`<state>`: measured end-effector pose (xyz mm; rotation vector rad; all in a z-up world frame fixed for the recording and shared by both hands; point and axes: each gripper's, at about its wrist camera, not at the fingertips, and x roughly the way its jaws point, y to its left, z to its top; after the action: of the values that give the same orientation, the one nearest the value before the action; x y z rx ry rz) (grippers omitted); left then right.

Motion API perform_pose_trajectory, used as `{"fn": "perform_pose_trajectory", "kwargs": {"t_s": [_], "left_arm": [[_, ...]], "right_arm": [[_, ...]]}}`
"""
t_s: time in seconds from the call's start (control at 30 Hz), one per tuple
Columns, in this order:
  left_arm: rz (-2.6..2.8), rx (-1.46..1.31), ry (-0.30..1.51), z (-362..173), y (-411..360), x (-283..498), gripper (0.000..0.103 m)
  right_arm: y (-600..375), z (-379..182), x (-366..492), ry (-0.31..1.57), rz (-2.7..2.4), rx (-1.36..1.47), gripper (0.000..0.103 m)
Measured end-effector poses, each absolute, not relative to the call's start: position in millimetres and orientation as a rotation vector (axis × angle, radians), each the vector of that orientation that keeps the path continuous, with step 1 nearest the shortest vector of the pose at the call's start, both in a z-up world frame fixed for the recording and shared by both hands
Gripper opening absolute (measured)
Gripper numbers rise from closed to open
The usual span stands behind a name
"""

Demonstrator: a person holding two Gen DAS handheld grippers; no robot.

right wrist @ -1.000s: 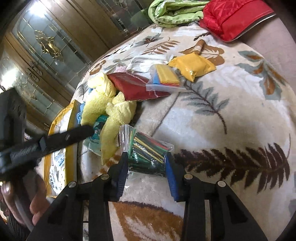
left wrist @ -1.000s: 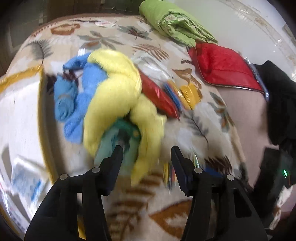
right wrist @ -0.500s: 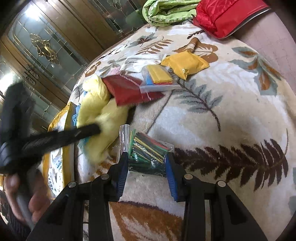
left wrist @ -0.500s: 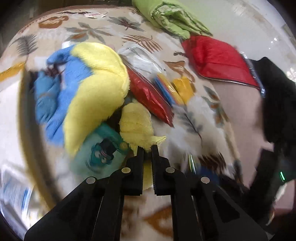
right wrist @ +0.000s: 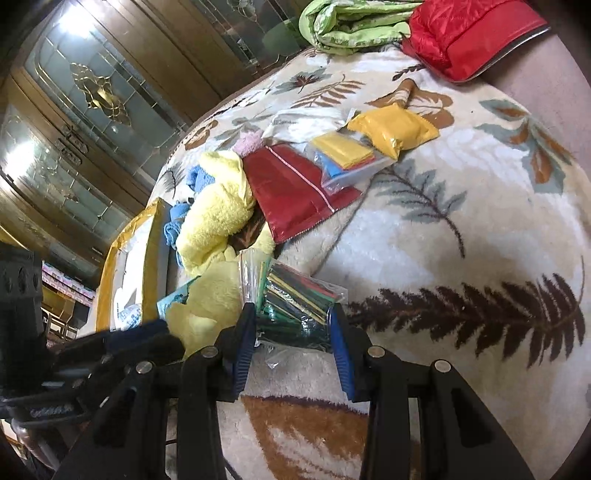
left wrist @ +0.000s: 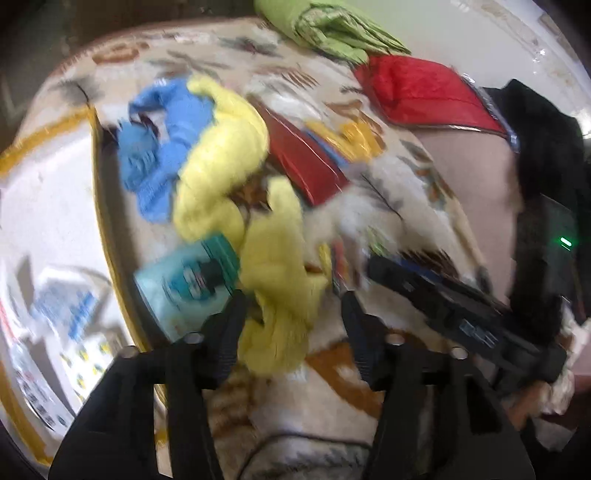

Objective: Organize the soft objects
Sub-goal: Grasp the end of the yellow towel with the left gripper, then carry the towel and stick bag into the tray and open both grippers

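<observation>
Two grippers worked over a plush blanket [right wrist: 461,206] patterned with brown and grey-green leaves.

The left gripper [left wrist: 291,328] had just been opening; its jaws stood wide apart, with the near end of a fluffy yellow towel [left wrist: 277,280] lying loosely between them, not pinched. A second mass of yellow terry [left wrist: 221,155] curled farther back, though whether it was the same towel or another could not be told through the blur. Left of that lay one crumpled blue cloth [left wrist: 155,155], and beside the left jaw one glossy teal packet [left wrist: 188,277].

The right gripper [right wrist: 293,332], its fingers lined with ribbed blue pads [right wrist: 340,343], was closed partway on one clear crinkly bag of thin multicoloured tubes [right wrist: 295,299], which sat between the pads on the blanket.

Farther off lay one flat, shiny red foil pouch [right wrist: 295,192], one clear zip bag holding folded yellow, blue and red sheets [right wrist: 347,155], and one puffy yellow packet [right wrist: 395,129]. At the far edge sat one folded green cloth [right wrist: 351,22] and one quilted red cushion [right wrist: 469,33]. A yellow-edged white bag [right wrist: 147,236] lay at the left.
</observation>
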<state>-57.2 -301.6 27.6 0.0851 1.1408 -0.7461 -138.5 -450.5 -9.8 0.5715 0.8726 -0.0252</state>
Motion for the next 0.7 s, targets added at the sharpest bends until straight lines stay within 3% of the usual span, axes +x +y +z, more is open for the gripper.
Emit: {"fn": "perform_pose_trajectory", "kwargs": {"t_s": [0.13,0.2,0.7], "left_arm": [[-0.688,0.114,1.222,2,-322,-36,0.054],[-0.658,0.107,1.232,-9,-321,-33,0.037],[-0.676,-0.346,0.971,105,-168,-59,0.036]], "right_arm": [[-452,-7,-142,0.873,-0.037,0.567,0.039],[-450,-5,-143,0.874,-0.037,0.562,0.039],[-380,35,-130,0.812,0.141,0.49,0.039]]}}
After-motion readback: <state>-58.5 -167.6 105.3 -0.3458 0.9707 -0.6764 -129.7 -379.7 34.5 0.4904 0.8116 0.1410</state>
